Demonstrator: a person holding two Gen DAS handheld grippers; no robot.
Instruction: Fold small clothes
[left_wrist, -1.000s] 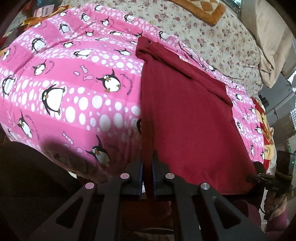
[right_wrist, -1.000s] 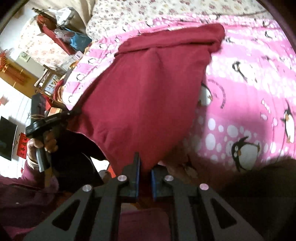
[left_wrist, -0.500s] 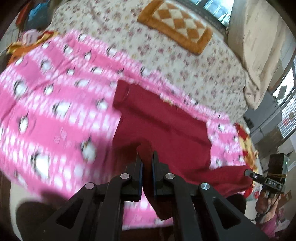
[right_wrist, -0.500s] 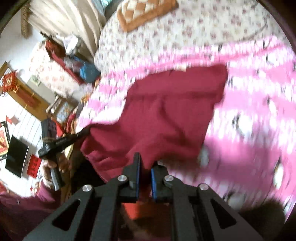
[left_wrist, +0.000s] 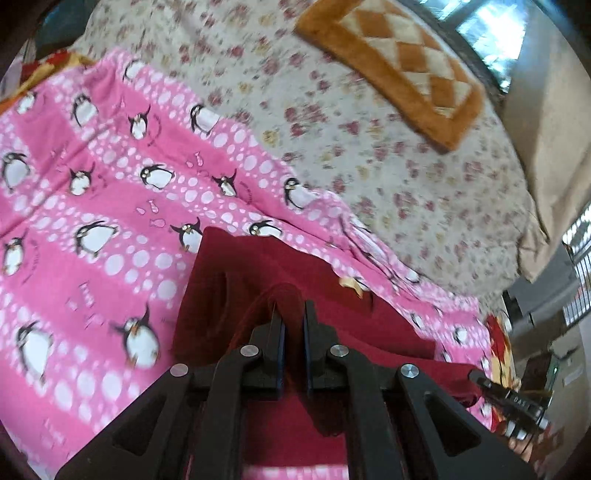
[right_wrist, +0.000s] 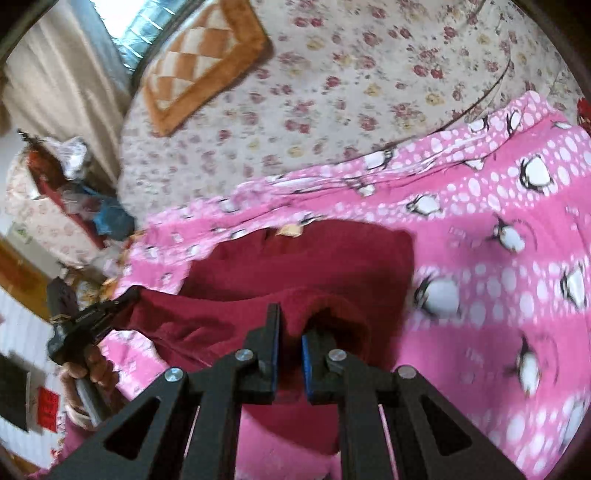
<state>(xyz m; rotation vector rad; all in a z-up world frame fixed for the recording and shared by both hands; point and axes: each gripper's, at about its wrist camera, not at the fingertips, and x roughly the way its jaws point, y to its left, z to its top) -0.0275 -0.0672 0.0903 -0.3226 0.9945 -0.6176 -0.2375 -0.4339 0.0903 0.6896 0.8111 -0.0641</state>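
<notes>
One dark red garment (left_wrist: 325, 325), two grippers, one pink penguin blanket (left_wrist: 92, 206), one flowered bedspread (left_wrist: 369, 122), one orange-and-cream checked cushion (left_wrist: 402, 62).

L wrist view, going left to right: penguin blanket fills the left side, w/ the garment lying on it near the centre and running off to the right. Left gripper (left_wrist: 291, 325) is pinched tight on a raised hem of the red cloth; fabric bulges up over the jaw tips and hangs below them. Flowered bedspread lies beyond the blanket, cushion on it at upper right. At far right edge the right gripper (left_wrist: 509, 398) shows small, w/ a hand (left_wrist: 524, 439) under it, clamped on the other end of the same cloth.

R wrist view, left to right: the person's left hand (right_wrist: 88, 373) grips the left gripper's handle at the left edge, its tip on a corner of the garment (right_wrist: 295, 266). Cloth sags in a band between the two tools. Right gripper (right_wrist: 290, 328) is pressed together on a fold of red fabric at centre. Blanket (right_wrist: 517, 258) spreads to the right; bedspread (right_wrist: 332, 103) and cushion (right_wrist: 199, 62) above. Background blurred on the left.

Vs. a sec ago: garment then lay nearly flat and long on the blanket, near edge held at the bed's front. Now that edge is lifted and carried over toward the far end, so the cloth is doubling on itself and looks much shorter. Both views have tipped up: more bedspread and the whole cushion are in sight. Both grips unchanged.
</notes>
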